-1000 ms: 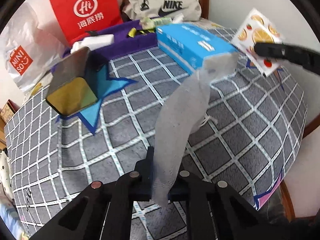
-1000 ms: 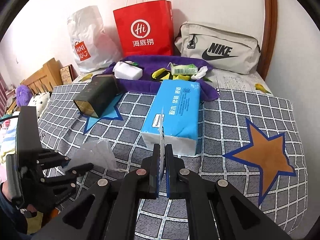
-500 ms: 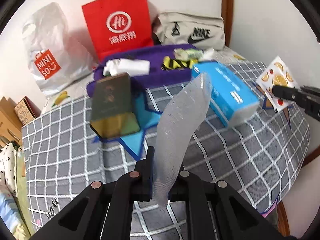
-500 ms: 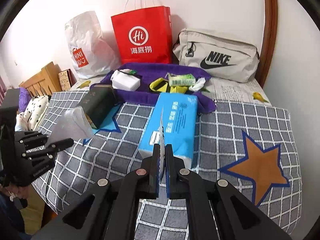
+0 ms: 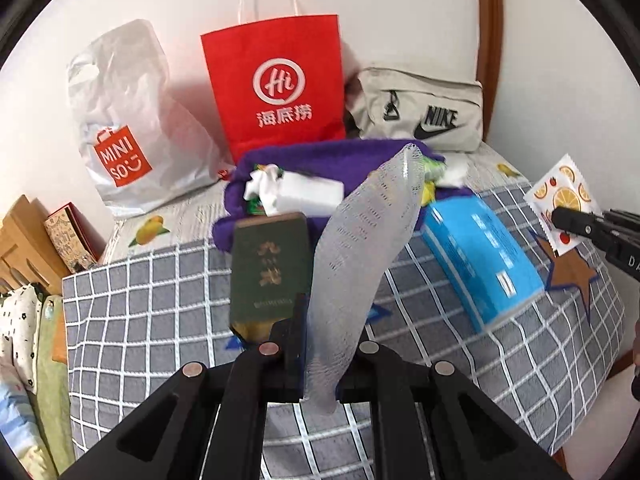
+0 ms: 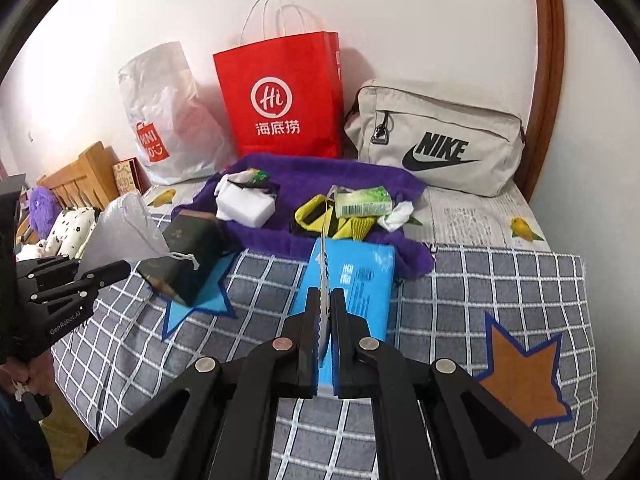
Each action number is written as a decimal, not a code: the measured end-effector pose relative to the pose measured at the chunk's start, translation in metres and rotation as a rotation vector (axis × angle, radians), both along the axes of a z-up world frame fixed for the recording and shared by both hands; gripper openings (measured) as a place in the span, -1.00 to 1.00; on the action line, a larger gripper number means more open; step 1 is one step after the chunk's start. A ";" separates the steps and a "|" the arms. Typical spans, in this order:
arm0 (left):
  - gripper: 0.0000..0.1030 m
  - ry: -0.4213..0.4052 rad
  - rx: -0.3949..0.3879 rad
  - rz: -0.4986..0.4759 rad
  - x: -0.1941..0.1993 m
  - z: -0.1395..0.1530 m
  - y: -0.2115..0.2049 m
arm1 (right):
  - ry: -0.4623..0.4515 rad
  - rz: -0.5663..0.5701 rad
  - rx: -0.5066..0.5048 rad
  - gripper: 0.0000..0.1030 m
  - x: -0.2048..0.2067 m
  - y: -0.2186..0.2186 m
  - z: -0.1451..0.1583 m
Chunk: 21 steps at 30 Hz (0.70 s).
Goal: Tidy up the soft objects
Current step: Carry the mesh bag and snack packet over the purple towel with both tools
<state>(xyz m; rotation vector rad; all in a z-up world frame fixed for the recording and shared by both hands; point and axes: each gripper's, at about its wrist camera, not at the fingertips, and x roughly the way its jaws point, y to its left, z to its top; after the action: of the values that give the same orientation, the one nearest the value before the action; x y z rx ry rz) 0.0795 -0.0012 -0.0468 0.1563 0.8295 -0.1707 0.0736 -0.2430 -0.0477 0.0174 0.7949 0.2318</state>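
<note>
Lifted clear of the tissue pack, the left gripper is now carrying its mesh pouch up and back, where a second ago the pouch was hanging right in front of the pack's near end. Its fingers are pinched nearly closed on the pouch's lower part, and the pouch is rising loosely between them. In the right wrist view the same pouch is sitting left of the pack, above the dark green box, with its drawstring dangling.

Just right of the pack in the left view, the right gripper is holding the fruit-print sachet in the air; it is sitting a little farther out than before. In its own view the fingers are almost closed on the sachet, seen edge-on over the pack.

Lying on the checked blanket, the pack is keeping its place. Behind it, the purple towel is carrying a white packet, yellow straps and a green packet. Farther back, against the wall, the red bag, the Miniso bag and the Nike bag are standing as before.
</note>
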 end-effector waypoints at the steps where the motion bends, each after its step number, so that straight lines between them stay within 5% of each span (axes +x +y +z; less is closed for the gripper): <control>1: -0.82 -0.003 -0.003 0.006 0.003 0.002 0.001 | -0.001 -0.002 0.001 -0.91 0.005 0.000 0.001; 21: -0.82 -0.027 -0.034 0.086 0.082 0.015 0.018 | -0.033 -0.022 0.010 -0.91 0.076 0.002 0.014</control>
<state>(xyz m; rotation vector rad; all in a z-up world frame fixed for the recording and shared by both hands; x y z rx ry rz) 0.1619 0.0172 -0.0321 0.0909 0.8048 -0.1012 0.1493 -0.2409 -0.0339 0.0312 0.7608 0.2146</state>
